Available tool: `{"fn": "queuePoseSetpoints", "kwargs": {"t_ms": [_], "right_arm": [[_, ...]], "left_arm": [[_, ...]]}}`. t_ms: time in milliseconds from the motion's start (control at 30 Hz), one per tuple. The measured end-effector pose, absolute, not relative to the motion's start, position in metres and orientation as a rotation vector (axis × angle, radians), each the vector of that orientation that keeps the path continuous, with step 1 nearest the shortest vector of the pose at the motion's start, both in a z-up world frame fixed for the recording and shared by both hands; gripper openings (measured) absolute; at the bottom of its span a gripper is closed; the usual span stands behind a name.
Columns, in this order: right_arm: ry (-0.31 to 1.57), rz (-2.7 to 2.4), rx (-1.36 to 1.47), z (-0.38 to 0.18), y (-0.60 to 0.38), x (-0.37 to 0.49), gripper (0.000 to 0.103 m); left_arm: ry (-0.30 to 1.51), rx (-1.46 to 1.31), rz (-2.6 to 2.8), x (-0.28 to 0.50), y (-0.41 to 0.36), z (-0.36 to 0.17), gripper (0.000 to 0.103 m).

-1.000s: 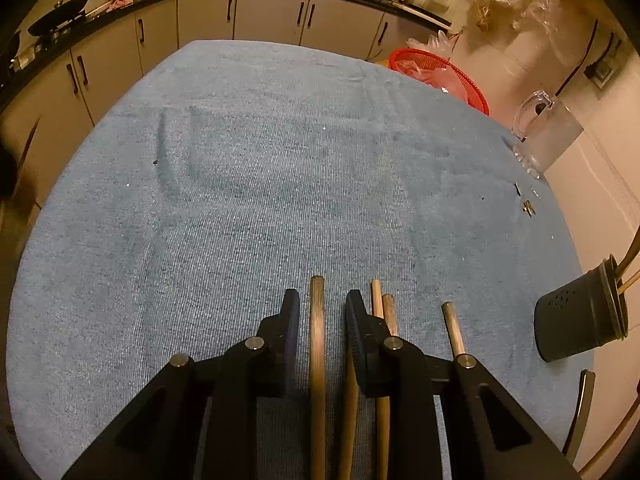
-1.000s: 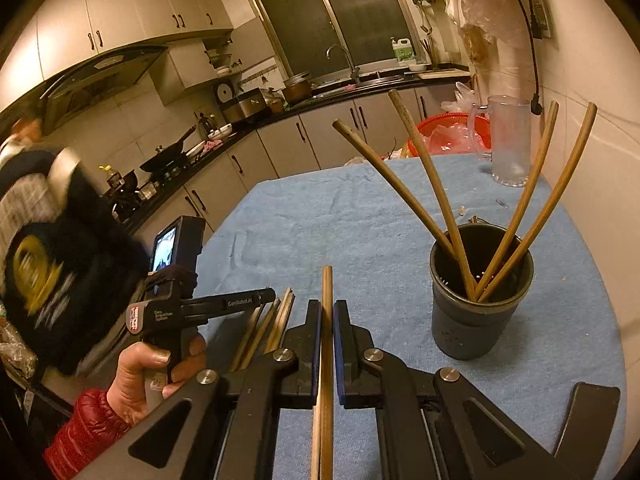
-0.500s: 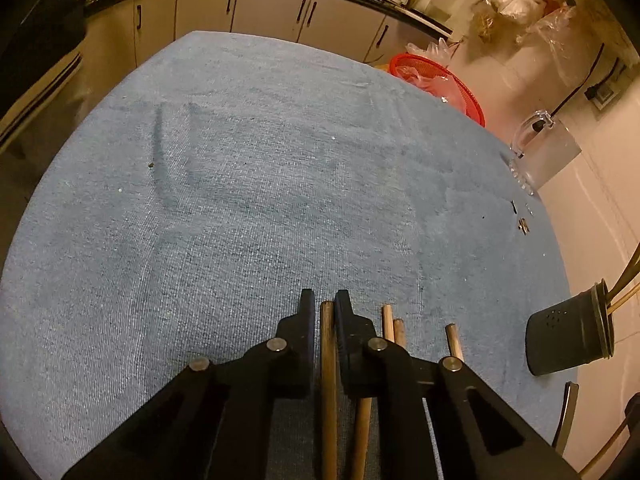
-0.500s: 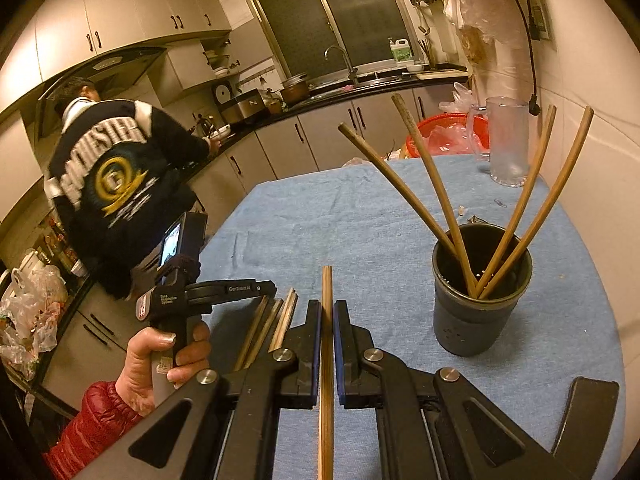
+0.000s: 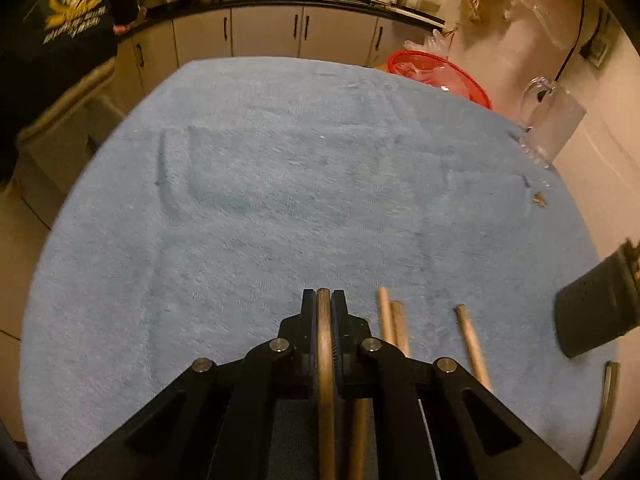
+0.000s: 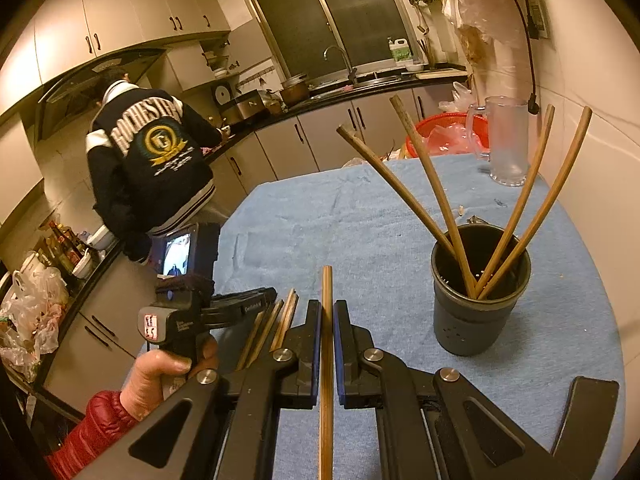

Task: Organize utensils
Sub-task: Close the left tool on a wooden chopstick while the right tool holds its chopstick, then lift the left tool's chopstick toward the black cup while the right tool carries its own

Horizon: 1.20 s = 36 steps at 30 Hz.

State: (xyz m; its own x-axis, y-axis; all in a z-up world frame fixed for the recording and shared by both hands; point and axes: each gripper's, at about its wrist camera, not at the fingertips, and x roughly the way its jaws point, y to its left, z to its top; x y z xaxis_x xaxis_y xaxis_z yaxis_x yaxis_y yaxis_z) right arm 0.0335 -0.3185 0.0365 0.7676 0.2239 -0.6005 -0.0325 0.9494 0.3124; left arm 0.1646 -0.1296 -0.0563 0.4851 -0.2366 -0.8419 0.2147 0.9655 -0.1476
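Rough blue terry cloth [image 5: 280,200] on table, smooth wooden chopsticks [image 6: 436,196], matt dark plastic holder [image 6: 476,312], frosted clear mug [image 6: 506,140], matt black gripper fingers [image 6: 310,344].

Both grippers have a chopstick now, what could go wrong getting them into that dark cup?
The cup already holds four splayed chopsticks; a new one may knock them or tip the cup.

The right gripper and left gripper each pinch one chopstick along its length, so it may slip when tilted upright.
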Motion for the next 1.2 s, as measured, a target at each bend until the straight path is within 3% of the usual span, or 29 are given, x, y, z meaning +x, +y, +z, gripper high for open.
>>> {"fn": "queuePoseSetpoints", "kwargs": {"t_ms": [1200], "right_arm": [[0.633, 0.112, 0.335, 0.047, -0.335, 0.007, 0.006]], "left_arm": [[0.998, -0.16, -0.41, 0.129, -0.125, -0.016, 0.007]]}}
